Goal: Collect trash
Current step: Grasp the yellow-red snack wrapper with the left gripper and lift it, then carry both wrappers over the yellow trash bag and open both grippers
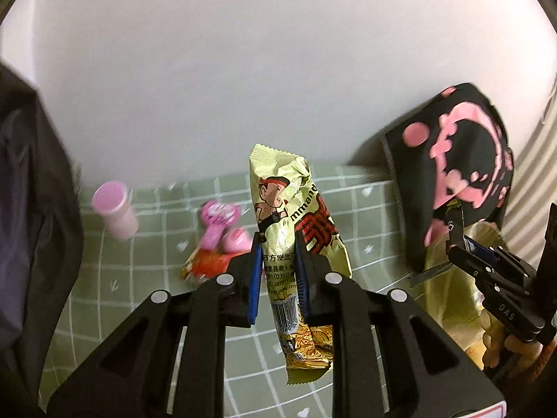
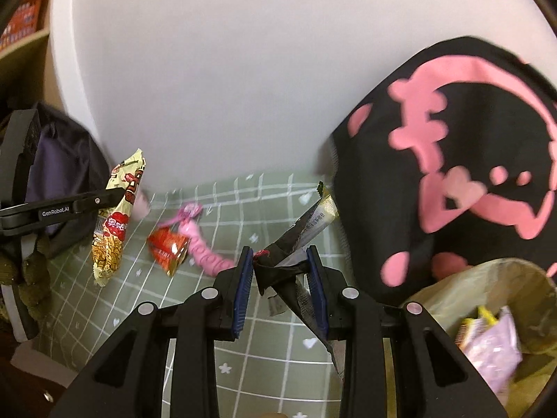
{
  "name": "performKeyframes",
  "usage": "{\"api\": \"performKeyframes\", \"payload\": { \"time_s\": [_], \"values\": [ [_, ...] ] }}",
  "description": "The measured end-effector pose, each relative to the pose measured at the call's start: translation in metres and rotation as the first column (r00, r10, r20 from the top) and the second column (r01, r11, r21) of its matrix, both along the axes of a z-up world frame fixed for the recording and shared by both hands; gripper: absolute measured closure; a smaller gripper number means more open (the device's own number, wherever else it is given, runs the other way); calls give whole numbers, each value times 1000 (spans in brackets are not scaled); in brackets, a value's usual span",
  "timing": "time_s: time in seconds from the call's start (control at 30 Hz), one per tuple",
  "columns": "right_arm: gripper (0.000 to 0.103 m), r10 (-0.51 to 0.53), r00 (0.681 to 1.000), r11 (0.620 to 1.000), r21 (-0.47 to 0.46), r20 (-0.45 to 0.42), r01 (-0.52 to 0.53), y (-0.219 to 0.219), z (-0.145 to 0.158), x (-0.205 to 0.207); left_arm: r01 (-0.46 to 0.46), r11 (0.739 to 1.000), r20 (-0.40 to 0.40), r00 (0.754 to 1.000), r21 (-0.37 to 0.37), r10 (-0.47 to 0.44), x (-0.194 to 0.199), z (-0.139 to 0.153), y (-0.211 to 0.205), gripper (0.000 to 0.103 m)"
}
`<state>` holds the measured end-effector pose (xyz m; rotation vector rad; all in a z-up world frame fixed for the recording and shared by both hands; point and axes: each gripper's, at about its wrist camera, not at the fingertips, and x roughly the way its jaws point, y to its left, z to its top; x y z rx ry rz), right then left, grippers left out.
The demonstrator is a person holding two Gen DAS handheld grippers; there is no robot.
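My left gripper (image 1: 277,244) is shut on a yellow noodle-snack packet (image 1: 296,216), held upright above the green checked tablecloth (image 1: 139,278); the same packet (image 2: 115,216) shows at the left of the right wrist view. My right gripper (image 2: 280,256) is shut on a crumpled black and silver wrapper (image 2: 299,240) whose end sticks up and right. On the cloth lie a red wrapper (image 2: 167,247), pink wrappers (image 2: 205,254) and a pink bottle (image 1: 115,210). An open bag lined in olive plastic (image 2: 487,285), with black and pink fabric sides, holds several wrappers at the right.
A white wall (image 1: 243,69) rises directly behind the table. A dark sleeve or jacket (image 1: 31,209) fills the left edge. The right gripper's body (image 1: 494,278) and a hand show at the right of the left wrist view, beside the bag (image 1: 459,174).
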<state>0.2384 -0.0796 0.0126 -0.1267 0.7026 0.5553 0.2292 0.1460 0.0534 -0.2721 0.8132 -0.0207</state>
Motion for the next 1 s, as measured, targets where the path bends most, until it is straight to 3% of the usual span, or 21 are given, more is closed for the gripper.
{"api": "performKeyframes", "payload": {
  "time_s": [0.2, 0.43, 0.77, 1.0],
  "values": [
    [73, -101, 994, 995, 3, 47, 101, -34, 22, -4, 96, 994, 35, 995, -45, -95, 18, 12, -23, 87],
    [73, -238, 967, 971, 4, 87, 239, -80, 36, -12, 238, 968, 69, 970, -76, -233, 34, 20, -66, 87],
    [73, -428, 902, 904, 34, 54, 427, -159, 30, -25, 447, 890, 100, 893, -87, -439, 54, 29, -153, 87],
    [73, -486, 873, 874, 0, 25, 487, -185, 15, -23, 541, 838, 126, 838, -62, -531, 54, 36, -199, 87]
  ]
}}
